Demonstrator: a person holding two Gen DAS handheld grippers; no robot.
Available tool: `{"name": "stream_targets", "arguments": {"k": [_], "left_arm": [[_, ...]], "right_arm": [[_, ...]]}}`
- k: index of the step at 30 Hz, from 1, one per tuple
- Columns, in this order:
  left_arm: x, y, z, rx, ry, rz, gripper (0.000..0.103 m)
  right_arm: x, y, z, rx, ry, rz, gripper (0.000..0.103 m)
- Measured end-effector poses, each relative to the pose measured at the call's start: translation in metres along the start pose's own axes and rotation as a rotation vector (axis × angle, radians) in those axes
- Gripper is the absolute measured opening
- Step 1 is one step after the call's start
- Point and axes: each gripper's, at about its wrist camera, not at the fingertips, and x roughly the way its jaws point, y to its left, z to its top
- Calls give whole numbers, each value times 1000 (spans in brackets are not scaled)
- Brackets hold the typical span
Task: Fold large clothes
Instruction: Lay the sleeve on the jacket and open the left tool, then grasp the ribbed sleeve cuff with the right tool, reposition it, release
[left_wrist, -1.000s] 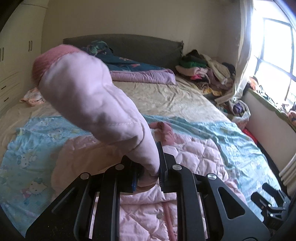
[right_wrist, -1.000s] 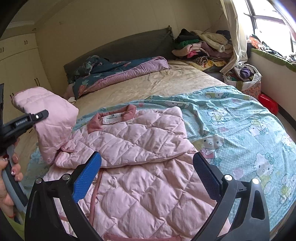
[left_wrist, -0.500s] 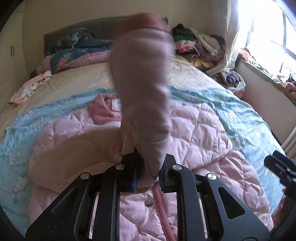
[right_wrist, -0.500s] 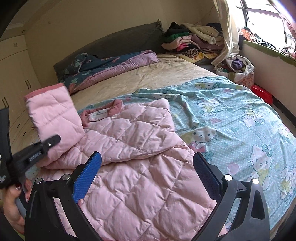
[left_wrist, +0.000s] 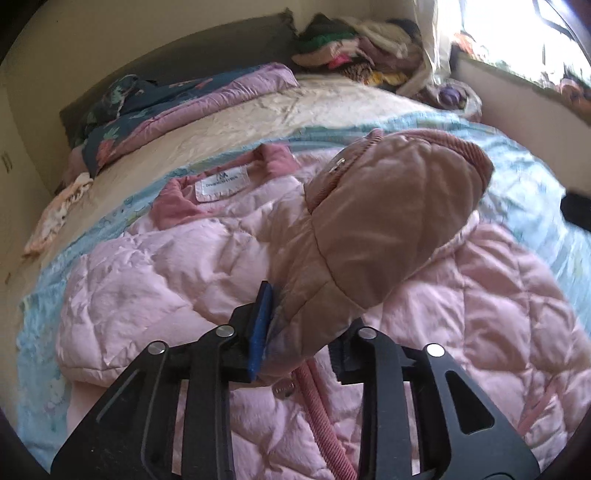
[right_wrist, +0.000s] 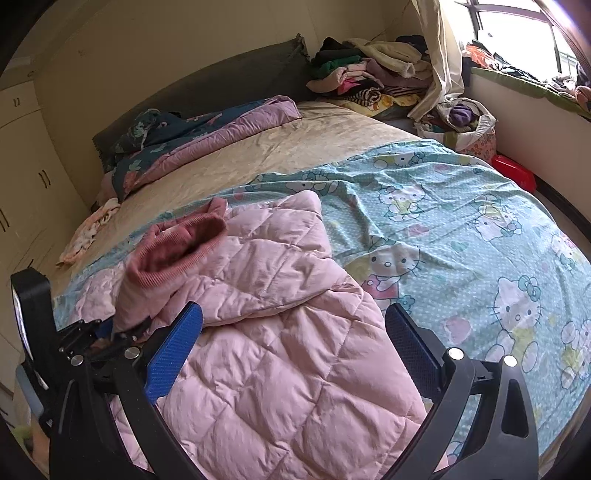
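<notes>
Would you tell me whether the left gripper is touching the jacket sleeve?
Touching: in the left wrist view, the left gripper has the pink sleeve pinched against its blue pad.

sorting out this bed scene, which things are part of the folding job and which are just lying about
Part of the job:
pink jacket
its sleeve
left tool, holding the sleeve
right tool, open

Lying about:
clothes pile
folded quilt
red box

daylight from window (right_wrist: 517, 33) upper right, blown out in left view; soft shadows, strong fisheye bending and dark corners, left view slightly motion-blurred, right view sharp.
</notes>
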Motion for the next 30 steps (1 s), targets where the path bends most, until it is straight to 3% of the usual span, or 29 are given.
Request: {"name": "stream_targets", "arguments": {"k": [1, 2, 3, 4, 8, 12, 15, 24, 29, 30], "left_arm": [[-1, -3, -1, 19, 9, 5, 26], [-2, -5, -2, 30, 15, -3, 37], [-5, -6, -4, 34, 20, -37, 58], [-8, -8, -5, 35, 22, -65, 65], [-13, -12, -13, 69, 50, -73, 80], [-29, 14, -19, -16, 55, -168, 94], [-40, 49, -19, -136, 40, -214, 93], [-66, 146, -25, -350, -20, -124, 94], [-70, 197, -42, -477, -19, -76, 93], [-72, 208, -47, -503, -22, -67, 94]], "right_arm": [[0, 0, 0, 0, 1, 0, 99], [1, 0, 0, 0, 1, 0, 99], [1, 0, 1, 0, 2, 3, 99], [1, 0, 1, 3, 4, 8, 99], [-1, -1, 3, 25, -2, 14, 99], [-1, 0, 2, 39, 2, 14, 99], [4, 6, 0, 47, 19, 35, 99], [51, 33, -26, 90, 149, 148, 99], [81, 38, -32, 219, 204, 247, 98], [87, 38, -34, 249, 215, 262, 90]]}}
